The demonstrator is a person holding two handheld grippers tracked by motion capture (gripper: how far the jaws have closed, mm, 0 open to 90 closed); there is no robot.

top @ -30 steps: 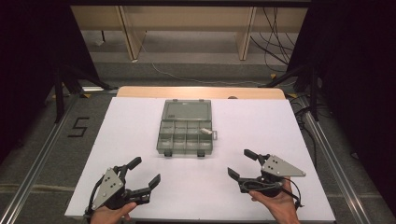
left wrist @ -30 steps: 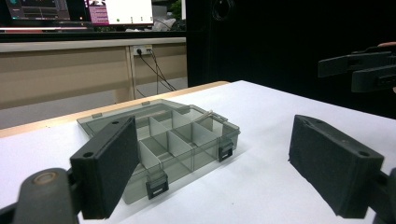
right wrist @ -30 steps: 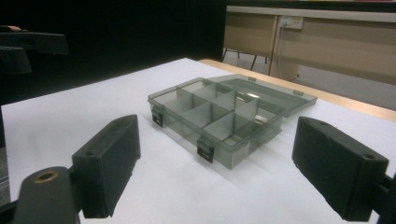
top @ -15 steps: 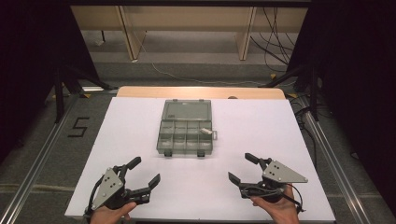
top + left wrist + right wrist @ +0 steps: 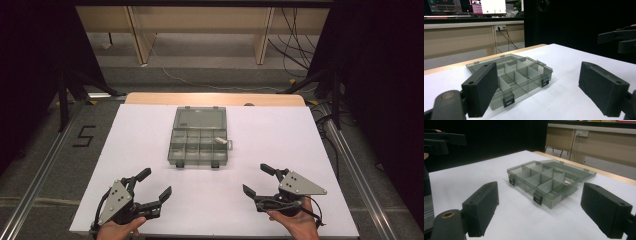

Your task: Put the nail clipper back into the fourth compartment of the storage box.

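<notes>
In the high view the person's left hand [image 5: 117, 231] and right hand [image 5: 295, 225] are cut off by the bottom edge, so the forearms cannot be seen. A small pale object [image 5: 220, 142] lies in the far right compartment of the smoky grey translucent plastic organiser box [image 5: 199, 136]; it is too small to identify, and in the right gripper view the dividers hide most of it. The other compartments' contents cannot be told through the tinted walls. In the left gripper view the black jaws of the right gripper [image 5: 617, 41] are cut off by the right edge. The lit monitor screens [image 5: 469, 6] at the far left are blurred and clipped by the top edge.
</notes>
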